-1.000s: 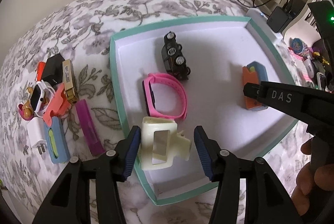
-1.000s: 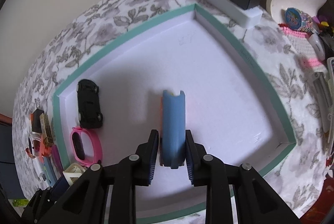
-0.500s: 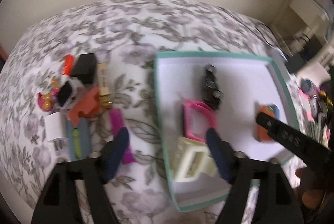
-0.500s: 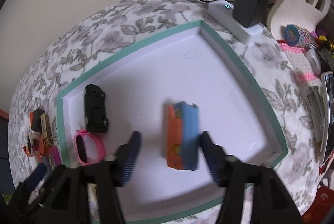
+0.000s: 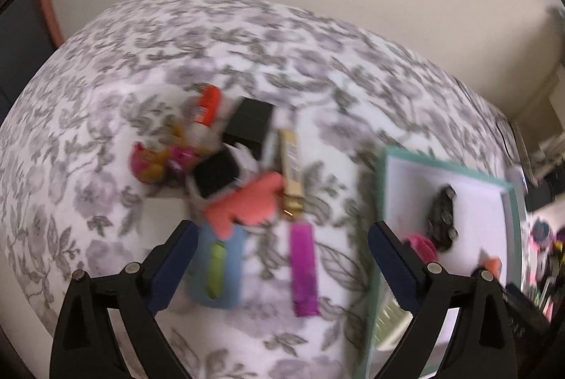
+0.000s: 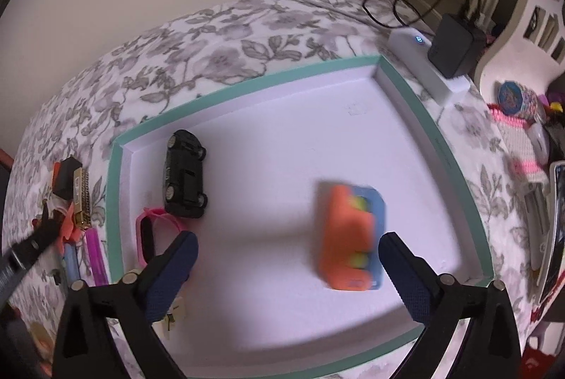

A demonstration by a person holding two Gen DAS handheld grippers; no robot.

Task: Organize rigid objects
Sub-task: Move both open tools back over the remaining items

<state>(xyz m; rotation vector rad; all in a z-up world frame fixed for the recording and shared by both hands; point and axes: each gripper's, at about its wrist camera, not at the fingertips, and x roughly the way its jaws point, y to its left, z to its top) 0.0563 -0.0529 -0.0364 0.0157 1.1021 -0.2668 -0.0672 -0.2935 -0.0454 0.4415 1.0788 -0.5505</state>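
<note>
A floral bedspread (image 5: 247, 36) is seen under everything. Both grippers are angled steeply down, jaws just spread wide: left gripper (image 5: 282, 259) over loose clutter, right gripper (image 6: 287, 267) over the orange-blue toy (image 6: 351, 237) lying released in the teal-rimmed tray (image 6: 247, 89).

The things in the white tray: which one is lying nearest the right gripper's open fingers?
The orange-and-blue block, flat on the tray floor just ahead of the right gripper. The black toy car and pink band sit off by the tray's left wall.

Both claws, L (image 5: 280, 264) & R (image 6: 287, 273), just opened wide, empty.
</note>
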